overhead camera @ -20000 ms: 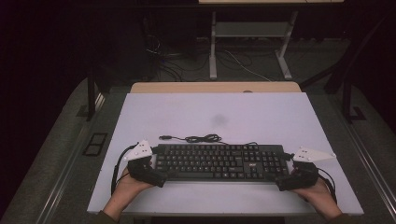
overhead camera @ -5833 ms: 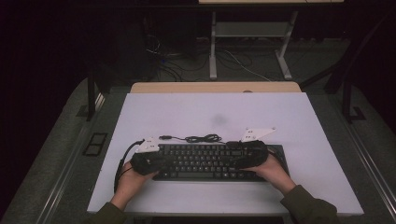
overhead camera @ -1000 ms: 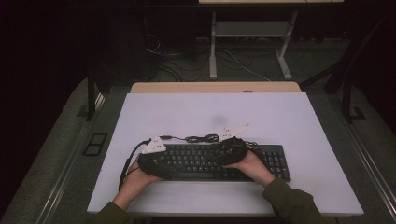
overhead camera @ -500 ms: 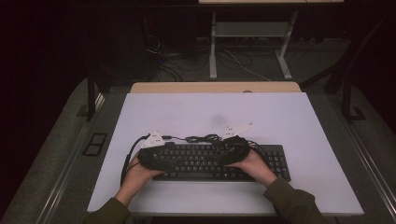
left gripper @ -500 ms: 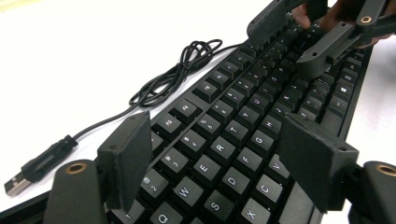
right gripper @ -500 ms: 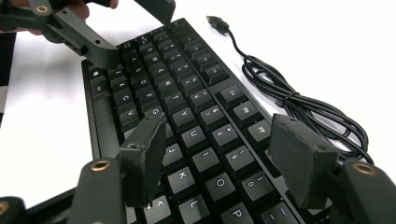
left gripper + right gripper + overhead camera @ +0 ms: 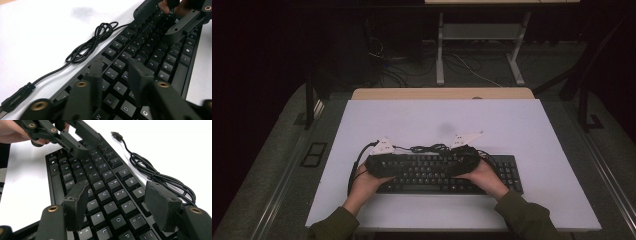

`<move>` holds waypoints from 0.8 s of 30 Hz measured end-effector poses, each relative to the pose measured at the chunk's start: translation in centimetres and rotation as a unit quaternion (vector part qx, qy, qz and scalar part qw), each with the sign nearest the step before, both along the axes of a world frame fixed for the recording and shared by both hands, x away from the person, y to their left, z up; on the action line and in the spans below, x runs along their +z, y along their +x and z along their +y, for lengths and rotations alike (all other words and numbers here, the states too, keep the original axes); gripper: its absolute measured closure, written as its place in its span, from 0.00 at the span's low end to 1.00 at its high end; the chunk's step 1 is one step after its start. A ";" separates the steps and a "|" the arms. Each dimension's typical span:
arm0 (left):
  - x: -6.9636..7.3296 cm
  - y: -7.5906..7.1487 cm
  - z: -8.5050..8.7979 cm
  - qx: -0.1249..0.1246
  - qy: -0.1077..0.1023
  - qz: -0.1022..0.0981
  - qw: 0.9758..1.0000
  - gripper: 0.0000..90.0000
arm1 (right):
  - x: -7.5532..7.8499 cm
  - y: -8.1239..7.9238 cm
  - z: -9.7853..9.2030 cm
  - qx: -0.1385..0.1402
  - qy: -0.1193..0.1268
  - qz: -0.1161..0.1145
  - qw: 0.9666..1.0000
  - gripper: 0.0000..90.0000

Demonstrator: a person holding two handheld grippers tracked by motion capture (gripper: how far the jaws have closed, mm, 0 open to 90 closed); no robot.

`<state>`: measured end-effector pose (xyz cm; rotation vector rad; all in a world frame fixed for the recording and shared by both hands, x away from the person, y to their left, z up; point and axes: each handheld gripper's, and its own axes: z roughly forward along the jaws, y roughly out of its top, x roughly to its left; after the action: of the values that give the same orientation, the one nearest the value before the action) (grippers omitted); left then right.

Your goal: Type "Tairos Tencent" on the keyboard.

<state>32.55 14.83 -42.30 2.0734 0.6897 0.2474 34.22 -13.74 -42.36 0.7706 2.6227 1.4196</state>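
A black keyboard (image 7: pixel 447 174) lies flat near the table's front edge. My left gripper (image 7: pixel 393 163) hovers over its left end. In the left gripper view its jaws (image 7: pixel 115 73) have just been closing and stand about one key apart above the letter rows, open and gripping nothing. My right gripper (image 7: pixel 456 160) hangs over the middle keys, open with a wide gap (image 7: pixel 117 196) and only keys beneath. Each gripper shows in the other's view: the right gripper (image 7: pixel 172 23) far up the board, the left gripper (image 7: pixel 75 140) at the upper left.
The keyboard's black cable lies coiled (image 7: pixel 432 148) on the white table (image 7: pixel 512 125) just behind the keys, its USB plug (image 7: pixel 15 98) loose at the left. A bare wooden strip (image 7: pixel 442 93) edges the far side. Dark floor and desk legs lie beyond.
Since twenty seconds ago both hands have come in from the keyboard's ends to hover over its keys. Over the last second the left hand shifted slightly and the right stayed put.
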 end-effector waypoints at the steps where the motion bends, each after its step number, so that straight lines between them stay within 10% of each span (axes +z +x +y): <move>1: 0.0 0.0 0.0 0.001 0.000 0.001 1.000 0.81 | 0.0 0.0 0.0 0.000 0.000 0.000 1.000 0.39; 6: -0.3 0.2 -0.1 0.002 0.009 0.011 1.000 0.99 | 0.0 0.0 0.0 0.000 -0.002 0.001 1.000 0.39; 24: -1.1 0.2 -1.2 -0.014 0.027 0.029 0.999 0.99 | 0.0 0.0 0.0 -0.002 -0.002 -0.002 1.000 0.38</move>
<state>32.70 13.66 -43.35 2.1475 0.6951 0.1931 34.18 -13.76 -42.37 0.7713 2.6197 1.4137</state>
